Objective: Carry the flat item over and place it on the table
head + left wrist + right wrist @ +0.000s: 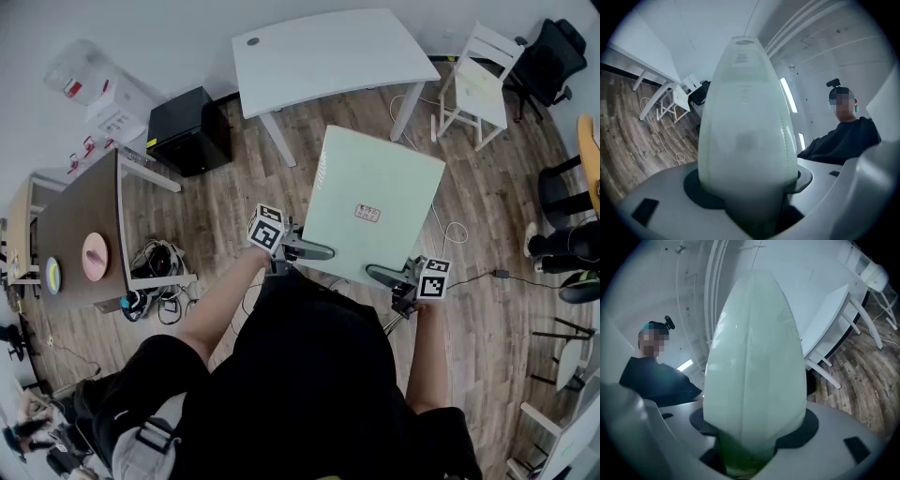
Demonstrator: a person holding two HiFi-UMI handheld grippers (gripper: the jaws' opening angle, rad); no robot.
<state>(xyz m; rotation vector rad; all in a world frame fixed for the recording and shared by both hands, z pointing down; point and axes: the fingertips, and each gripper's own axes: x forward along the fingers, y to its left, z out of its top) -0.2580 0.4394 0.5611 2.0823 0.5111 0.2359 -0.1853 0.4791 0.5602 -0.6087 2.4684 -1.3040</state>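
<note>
Ahead, smooth white table [328, 52] with a curved edge, well apart across the wood floor [187, 216]. Carry the board [375, 178] level and steady toward it: thin, probably rigid, pale green, squarish, now in the air before the body. Left gripper [309, 250] and right gripper [384, 275] clamped on its near edge; keep equal pressure. Small label [367, 214] near the middle.

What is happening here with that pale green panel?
A person carries the panel flat above the wooden floor. The left hand-held gripper and the right hand-held gripper each clamp its near edge. A white table stands just ahead, and the panel is not yet on it.
</note>
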